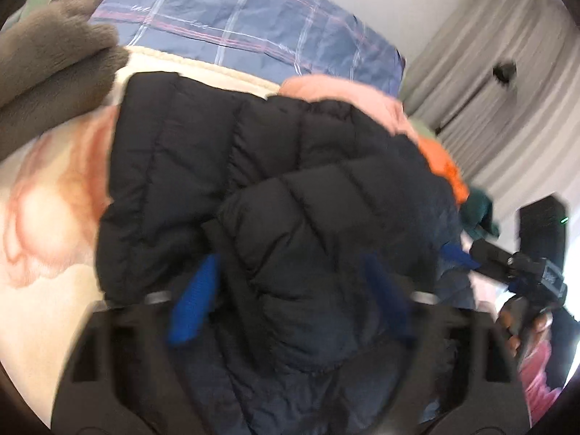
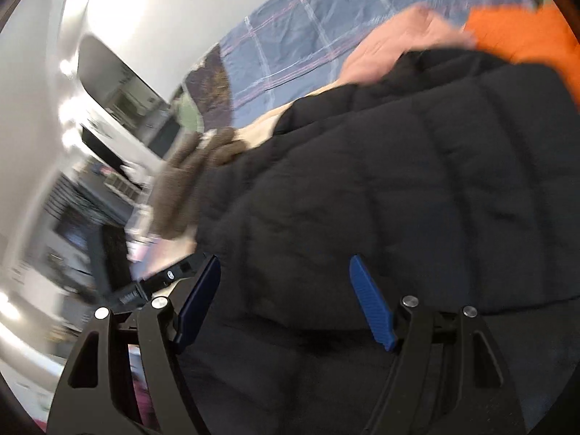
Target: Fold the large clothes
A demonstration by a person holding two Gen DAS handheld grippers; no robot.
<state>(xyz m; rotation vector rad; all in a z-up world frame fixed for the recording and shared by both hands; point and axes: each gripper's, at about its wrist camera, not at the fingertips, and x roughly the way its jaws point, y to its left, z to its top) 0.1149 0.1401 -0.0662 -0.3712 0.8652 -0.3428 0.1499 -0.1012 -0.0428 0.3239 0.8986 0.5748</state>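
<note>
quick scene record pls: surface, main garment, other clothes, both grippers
surface: bed with blue plaid cover and cream blanket
main garment: black puffer jacket, spread on the bed, a bunched part between the left gripper's fingers
other clothes: brown fleece, pink garment, orange garment
left gripper: closed around a jacket fold
right gripper: open above the jacket, holding nothing

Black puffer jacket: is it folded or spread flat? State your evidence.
Partly folded: one quilted section of the black puffer jacket lies doubled over another.
</note>
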